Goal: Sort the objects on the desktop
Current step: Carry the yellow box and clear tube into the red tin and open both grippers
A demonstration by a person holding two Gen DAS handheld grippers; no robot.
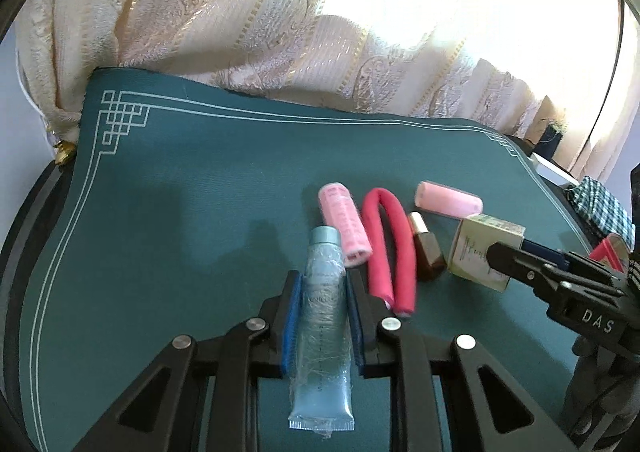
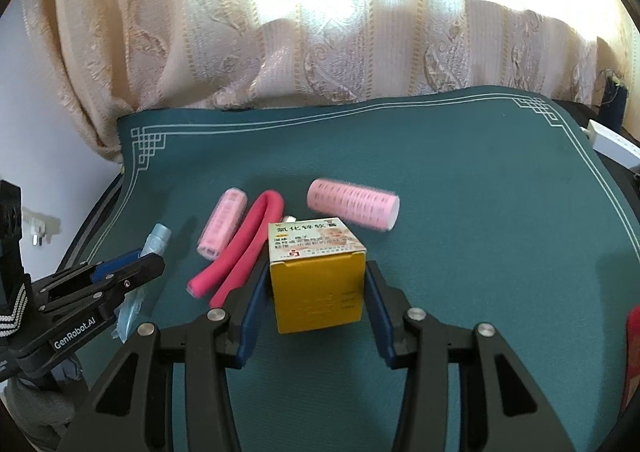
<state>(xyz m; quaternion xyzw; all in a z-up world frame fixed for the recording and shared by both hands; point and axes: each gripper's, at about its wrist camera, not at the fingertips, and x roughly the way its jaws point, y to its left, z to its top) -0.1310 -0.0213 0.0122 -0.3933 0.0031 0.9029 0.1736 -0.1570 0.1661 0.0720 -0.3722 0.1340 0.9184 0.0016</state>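
My left gripper (image 1: 324, 280) is shut on a pale blue tube (image 1: 320, 332), pads pressed on its middle, cap pointing away from me. The right wrist view shows that gripper (image 2: 132, 264) at the left with the tube (image 2: 158, 236) sticking out both ways. My right gripper (image 2: 318, 272) is shut on a small yellow box (image 2: 316, 292) with a printed label on top. From the left wrist view the box (image 1: 480, 252) sits at the right with the right gripper (image 1: 504, 256) on it. Both stand over a green mat (image 1: 180, 211).
On the mat between the grippers lie a pink hair roller (image 1: 346, 228), a bent red foam curler (image 1: 390, 248), a gold-brown bottle (image 1: 426, 252) and a second pink roller (image 2: 352, 207). A curtain (image 2: 320, 31) hangs behind. A checked cloth (image 1: 604, 207) and a red item (image 1: 608, 252) sit at the right edge.
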